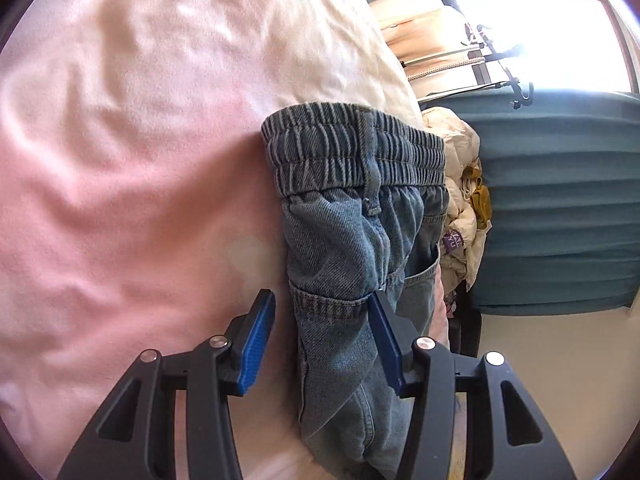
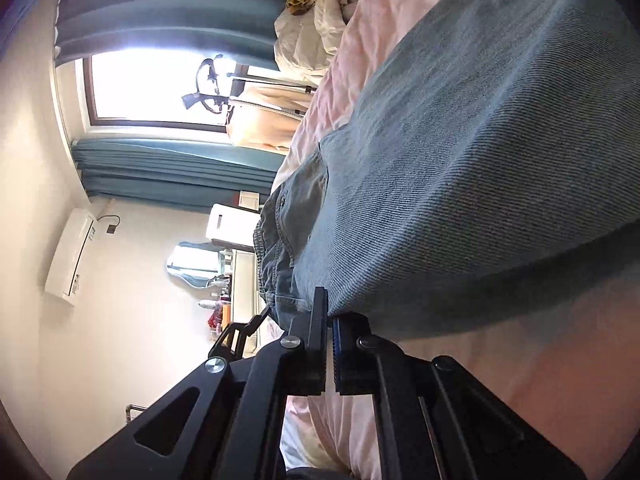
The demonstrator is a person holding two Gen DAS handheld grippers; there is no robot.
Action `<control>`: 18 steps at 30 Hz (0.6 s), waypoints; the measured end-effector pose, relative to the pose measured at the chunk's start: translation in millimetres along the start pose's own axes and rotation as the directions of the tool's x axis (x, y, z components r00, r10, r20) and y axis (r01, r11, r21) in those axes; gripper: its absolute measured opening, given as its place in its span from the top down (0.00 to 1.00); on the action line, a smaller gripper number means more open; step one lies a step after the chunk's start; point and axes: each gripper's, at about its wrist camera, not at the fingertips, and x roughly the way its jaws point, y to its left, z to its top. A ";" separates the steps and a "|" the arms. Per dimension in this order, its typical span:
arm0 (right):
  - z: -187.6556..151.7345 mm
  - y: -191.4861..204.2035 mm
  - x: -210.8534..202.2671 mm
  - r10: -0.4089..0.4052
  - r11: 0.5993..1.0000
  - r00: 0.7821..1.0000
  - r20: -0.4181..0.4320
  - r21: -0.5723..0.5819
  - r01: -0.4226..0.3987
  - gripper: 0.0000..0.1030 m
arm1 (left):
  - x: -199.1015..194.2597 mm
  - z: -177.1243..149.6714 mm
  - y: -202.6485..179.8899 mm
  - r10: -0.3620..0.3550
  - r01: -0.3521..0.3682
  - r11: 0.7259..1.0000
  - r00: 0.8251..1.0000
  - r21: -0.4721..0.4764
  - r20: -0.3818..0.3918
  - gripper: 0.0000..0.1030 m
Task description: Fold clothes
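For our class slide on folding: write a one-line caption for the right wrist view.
Right gripper shut on the denim jeans' edge above the pink bedsheet.

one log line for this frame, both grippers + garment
left gripper: open around jeans | right gripper: shut on jeans edge | surface: pink bedsheet

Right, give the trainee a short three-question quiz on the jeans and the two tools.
1. True or false: the right tool is shut on the jeans.
2. What does the left tool have between its blue pads? A) a jeans fold B) a towel C) nothing
3. What colour is the sheet under the jeans?

Key: 1 true; 2 A; 3 pink.
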 end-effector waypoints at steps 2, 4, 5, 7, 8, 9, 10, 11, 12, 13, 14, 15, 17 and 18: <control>-2.8 -5.7 0.8 -0.033 0.999 0.999 -0.012 0.013 0.033 0.99 | 1.5 0.4 -0.4 0.016 -0.016 1.000 1.000 0.004 -0.007 0.52; -2.6 -14.6 6.7 -0.081 0.997 0.996 -0.021 0.005 0.081 0.99 | 2.5 1.4 -2.9 0.028 -0.028 1.000 0.999 0.012 -0.017 0.52; -2.1 -19.4 10.3 -0.098 0.995 0.995 -0.024 0.007 0.099 0.99 | 4.1 2.2 -4.9 0.029 -0.028 0.999 0.999 0.022 -0.025 0.52; -0.4 -24.7 17.2 -0.118 0.993 0.993 -0.029 0.006 0.118 0.99 | 10.2 1.3 -9.6 0.048 -0.047 0.998 0.998 0.045 -0.037 0.52; 0.8 -24.3 18.6 -0.116 0.993 0.993 -0.027 0.001 0.116 0.99 | 13.4 0.8 -12.0 0.059 -0.056 0.997 0.997 0.057 -0.042 0.52; 1.9 -23.9 20.1 -0.115 0.993 0.993 -0.025 -0.004 0.115 0.99 | 15.8 1.0 -13.9 0.062 -0.059 0.996 0.997 0.065 -0.048 0.52; 2.6 -24.4 20.7 -0.109 0.994 0.994 -0.024 -0.003 0.109 0.97 | 18.0 1.3 -15.8 0.065 -0.061 0.996 0.996 0.073 -0.053 0.52; 2.3 -26.9 19.7 -0.095 0.995 0.995 -0.025 0.012 0.095 0.96 | 20.3 1.6 -17.7 0.067 -0.062 0.995 0.996 0.080 -0.059 0.52; 1.9 -30.1 18.6 -0.077 0.996 0.997 -0.027 0.031 0.078 0.90 | 22.5 2.0 -19.6 0.069 -0.063 0.994 0.996 0.088 -0.064 0.52; 1.1 -36.3 16.1 -0.048 0.997 0.998 -0.028 0.065 0.050 0.79 | 24.5 2.6 -21.5 0.071 -0.064 0.993 0.995 0.097 -0.069 0.52; 0.9 -44.8 12.5 -0.011 0.994 1.000 -0.024 0.105 0.013 0.73 | 26.5 3.3 -23.4 0.073 -0.065 0.992 0.995 0.107 -0.074 0.52; 2.4 -51.5 11.3 0.026 0.989 1.000 -0.015 0.144 -0.023 0.63 | 28.5 3.9 -25.3 0.075 -0.065 0.991 0.994 0.116 -0.079 0.52; 6.6 -61.3 12.5 0.081 0.977 0.997 -0.007 0.200 -0.078 0.56 | 32.2 6.2 -27.6 0.069 -0.059 0.991 0.994 0.121 -0.083 0.52; 9.1 -65.3 14.1 0.104 0.970 0.995 -0.006 0.222 -0.100 0.55 | 33.8 8.0 -27.8 0.061 -0.051 0.992 0.995 0.115 -0.082 0.52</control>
